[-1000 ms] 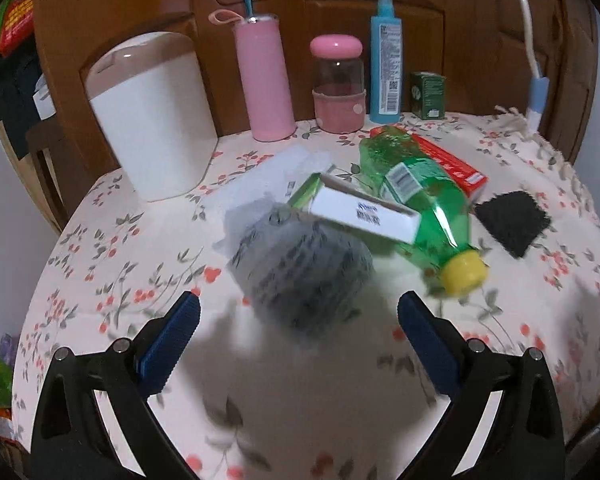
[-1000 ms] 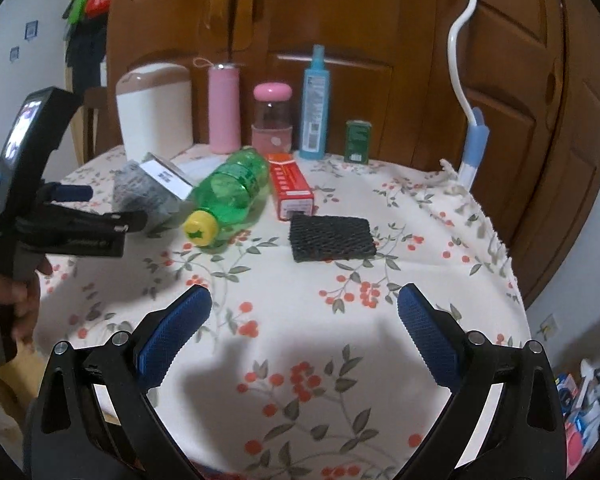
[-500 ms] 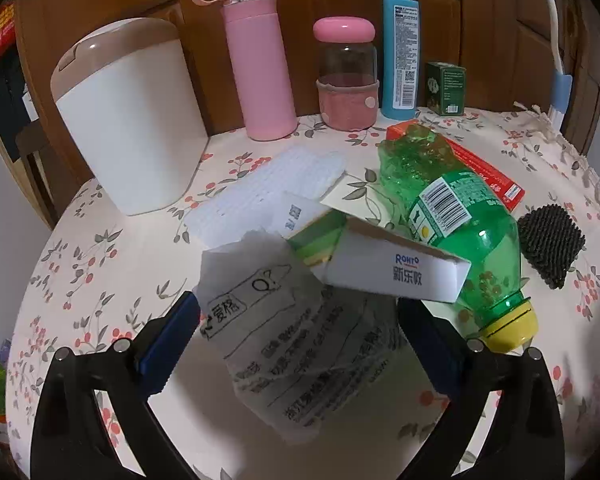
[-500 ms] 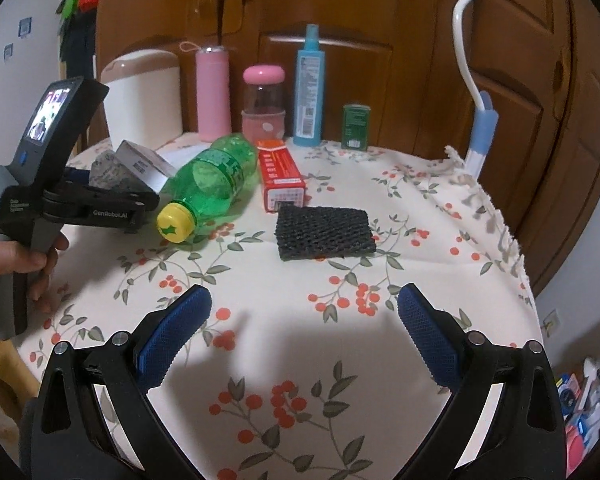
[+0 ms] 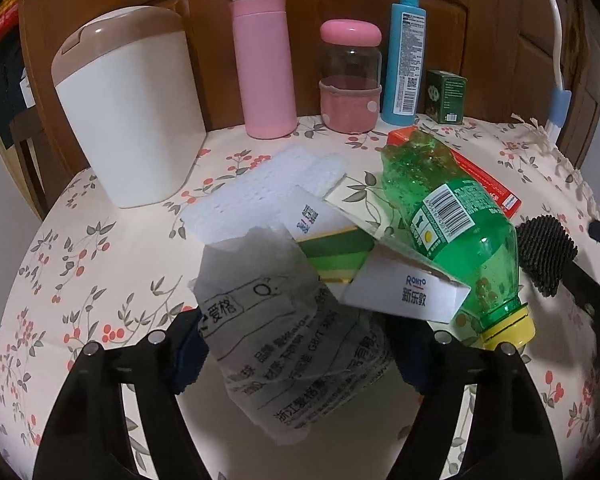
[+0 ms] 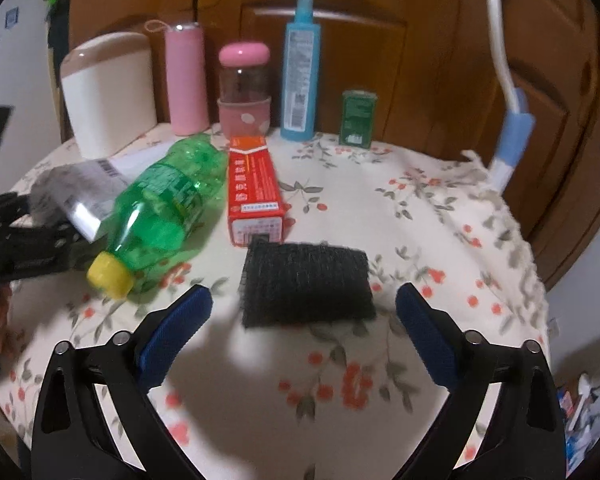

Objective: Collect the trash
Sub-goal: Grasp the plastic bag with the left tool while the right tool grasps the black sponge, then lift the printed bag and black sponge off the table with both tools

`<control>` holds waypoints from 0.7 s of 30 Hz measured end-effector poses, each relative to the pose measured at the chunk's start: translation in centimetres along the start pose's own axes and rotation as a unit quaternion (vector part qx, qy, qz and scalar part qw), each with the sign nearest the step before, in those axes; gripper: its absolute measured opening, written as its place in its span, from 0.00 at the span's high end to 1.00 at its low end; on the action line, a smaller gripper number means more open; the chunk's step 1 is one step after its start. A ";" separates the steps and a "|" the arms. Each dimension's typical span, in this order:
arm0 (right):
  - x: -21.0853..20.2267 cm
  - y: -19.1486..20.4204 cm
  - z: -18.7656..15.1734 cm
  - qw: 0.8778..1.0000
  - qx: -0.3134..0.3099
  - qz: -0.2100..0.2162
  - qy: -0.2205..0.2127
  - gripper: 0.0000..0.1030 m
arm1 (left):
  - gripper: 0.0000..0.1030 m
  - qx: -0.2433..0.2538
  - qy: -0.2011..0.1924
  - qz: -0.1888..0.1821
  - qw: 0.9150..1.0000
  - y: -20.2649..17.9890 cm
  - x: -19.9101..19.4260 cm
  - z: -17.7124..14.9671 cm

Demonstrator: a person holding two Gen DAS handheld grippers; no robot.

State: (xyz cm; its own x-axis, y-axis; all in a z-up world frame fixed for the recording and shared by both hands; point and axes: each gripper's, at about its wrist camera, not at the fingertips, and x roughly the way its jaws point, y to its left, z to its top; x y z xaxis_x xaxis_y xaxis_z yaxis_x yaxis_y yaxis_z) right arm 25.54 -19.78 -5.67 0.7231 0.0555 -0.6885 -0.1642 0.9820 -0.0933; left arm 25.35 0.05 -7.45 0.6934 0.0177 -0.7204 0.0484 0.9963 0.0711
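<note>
- Two grippers work here: our left gripper (image 5: 296, 356) is closing around the crumpled paper wrapper (image 5: 288, 344) near the table's (image 5: 100, 280) front edge, pads at its sides but, as far as we can tell, not yet pressing.
- We judge the wrapper light, soft and crushable, so a pinch across its bunched middle suits it.
- Our right gripper (image 6: 300, 332) stands spread and empty, facing the black mesh pad (image 6: 306, 284) just ahead.
- We expect the pad to be floppy; an edge pinch should lift it.

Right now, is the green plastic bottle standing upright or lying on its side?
Lying on its side. The green bottle rests lengthwise on the tablecloth, its yellow cap pointing towards the camera, beside the red box.
</note>
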 end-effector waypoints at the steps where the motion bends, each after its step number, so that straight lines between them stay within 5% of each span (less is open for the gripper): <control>1: 0.6 0.0 0.2 1.000 -0.004 -0.001 0.011 0.09 | 0.27 0.001 0.000 0.000 1.000 0.0 0.0 0.0; 6: 3.2 0.1 0.9 0.999 -0.012 -0.001 0.051 0.21 | 0.27 0.002 0.000 -0.001 1.000 -0.1 -0.1 -0.1; 11: 3.8 0.5 0.7 0.997 -0.015 0.020 0.069 0.23 | 0.27 0.005 0.000 -0.002 1.000 -0.2 -0.1 -0.1; 18: 3.3 0.8 1.0 0.997 -0.016 0.043 0.055 0.71 | 0.28 0.002 -0.001 -0.007 1.000 -0.2 -0.1 -0.1; 21: 2.5 0.9 0.9 0.998 -0.010 0.054 0.037 0.76 | 0.34 0.002 -0.003 -0.016 1.000 -0.2 -0.4 -0.2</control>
State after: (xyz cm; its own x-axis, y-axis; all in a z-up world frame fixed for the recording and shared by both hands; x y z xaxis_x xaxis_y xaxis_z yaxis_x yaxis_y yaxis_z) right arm 27.86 -18.59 -6.82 0.6486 0.1457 -0.7470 -0.2523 0.9672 -0.0304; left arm 24.96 -0.09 -7.33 0.6951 -0.0141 -0.7188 0.0728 0.9961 0.0509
